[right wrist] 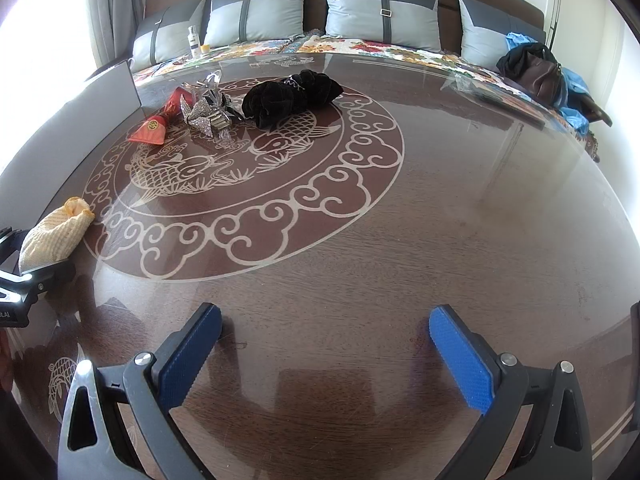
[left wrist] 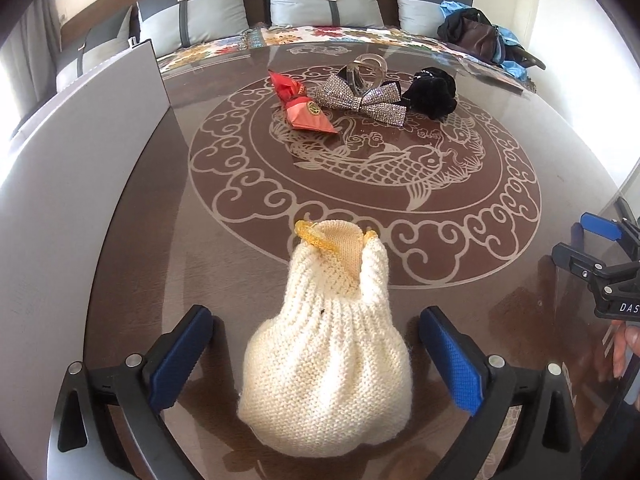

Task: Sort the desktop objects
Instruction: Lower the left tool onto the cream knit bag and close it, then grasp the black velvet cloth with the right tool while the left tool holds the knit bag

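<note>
Cream knitted pouch [left wrist: 326, 364] lies on the glass-topped bench [left wrist: 500, 300] between the wide-spread blue pads of the left gripper [left wrist: 316, 364], neither pad touching it. Right gripper [right wrist: 324, 360] hangs fully spread over bare bench, holding nothing, with open surface ahead and to its right. Farther off, mid-bench, a red packet [left wrist: 306, 110], rhinestone bow [left wrist: 362, 100] and black scrunchie [left wrist: 432, 90] cluster together, short of the far edge.

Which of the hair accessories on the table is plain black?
The black velvet scrunchie, rightmost of the far cluster beside the rhinestone bow clip, which sparkles silver.
</note>
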